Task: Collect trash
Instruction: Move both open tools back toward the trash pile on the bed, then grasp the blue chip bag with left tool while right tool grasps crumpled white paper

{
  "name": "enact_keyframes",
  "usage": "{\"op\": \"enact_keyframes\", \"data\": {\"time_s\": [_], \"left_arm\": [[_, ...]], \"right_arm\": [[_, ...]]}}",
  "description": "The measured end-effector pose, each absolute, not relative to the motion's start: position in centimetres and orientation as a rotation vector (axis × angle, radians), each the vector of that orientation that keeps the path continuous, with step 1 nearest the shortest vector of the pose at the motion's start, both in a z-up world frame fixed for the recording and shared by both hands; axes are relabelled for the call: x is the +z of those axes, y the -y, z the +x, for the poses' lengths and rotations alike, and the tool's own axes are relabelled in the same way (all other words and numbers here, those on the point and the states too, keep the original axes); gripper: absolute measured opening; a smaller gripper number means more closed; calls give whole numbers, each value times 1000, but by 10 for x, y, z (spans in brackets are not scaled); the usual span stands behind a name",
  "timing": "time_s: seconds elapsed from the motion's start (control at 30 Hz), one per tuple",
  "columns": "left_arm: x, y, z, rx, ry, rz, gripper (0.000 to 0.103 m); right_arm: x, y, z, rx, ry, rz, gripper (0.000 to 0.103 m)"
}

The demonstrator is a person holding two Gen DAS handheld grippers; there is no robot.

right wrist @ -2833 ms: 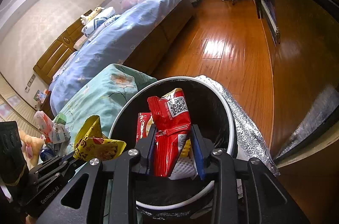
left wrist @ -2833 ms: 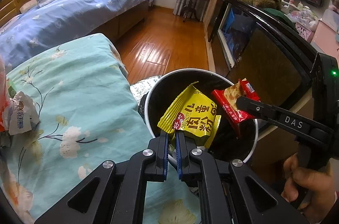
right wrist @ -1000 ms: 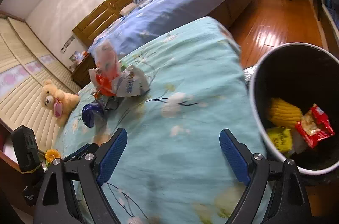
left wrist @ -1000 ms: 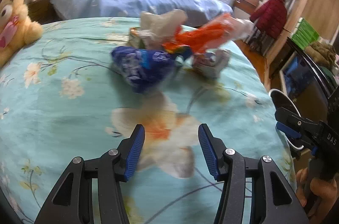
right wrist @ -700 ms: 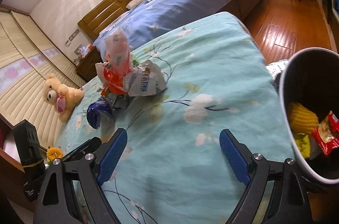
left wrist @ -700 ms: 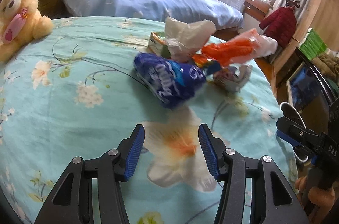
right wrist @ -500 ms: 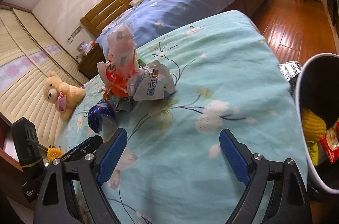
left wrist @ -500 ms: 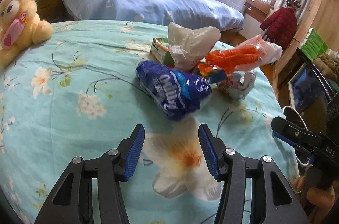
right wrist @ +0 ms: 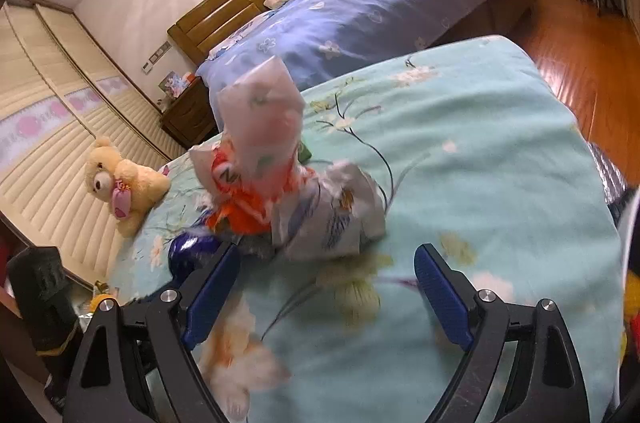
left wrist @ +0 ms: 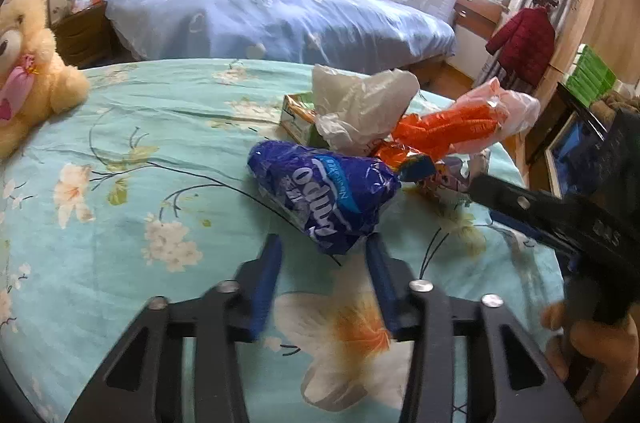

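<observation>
On the bed, our left gripper (left wrist: 322,255) closes around the blue wrapper (left wrist: 326,193).
Our right gripper (right wrist: 326,273) gapes empty; slick foil may squirt free.

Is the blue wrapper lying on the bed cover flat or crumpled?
Crumpled. The blue wrapper bulges in a creased lump on the bed cover, its white lettering bent over the folds.
</observation>
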State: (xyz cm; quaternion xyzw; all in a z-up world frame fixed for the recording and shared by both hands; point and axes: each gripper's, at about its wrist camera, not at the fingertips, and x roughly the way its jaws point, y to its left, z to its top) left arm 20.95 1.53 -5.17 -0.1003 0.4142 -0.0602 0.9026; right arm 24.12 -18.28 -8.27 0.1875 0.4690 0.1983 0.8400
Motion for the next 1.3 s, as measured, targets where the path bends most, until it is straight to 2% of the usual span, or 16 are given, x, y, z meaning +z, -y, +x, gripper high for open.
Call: {"op": "enact_keyframes", "data": {"time_s": [0.07,0.13,0.17,0.2,0.27,0.4,0.73,1.3], "left_arm": [[-53,-14,212,-137,-864,-207,26],[-54,-14,214,-144,-862,-206,18],[-53,-13,214,-147,-860,-204,16],[-53,-13,214,-150,-856,-204,11],[-52,-13,213,-158,-845,-204,8],[-53,-17,207,-155,-828,-211,5],[-52,-15,176,-187,-825,-225,4],[-40,38,158,-334,-818,-159,4]], "right_arm": [[-85,179,246,421,-984,382,86],[-86,176,248,417,-987,359,62],[-87,177,248,421,-992,362,46],[-86,178,247,431,-988,374,42],[-82,179,241,424,-971,356,34],[-77,187,227,424,-958,370,31],[-70,212,183,404,-944,420,31],[-52,275,135,291,-877,480,31]]}}
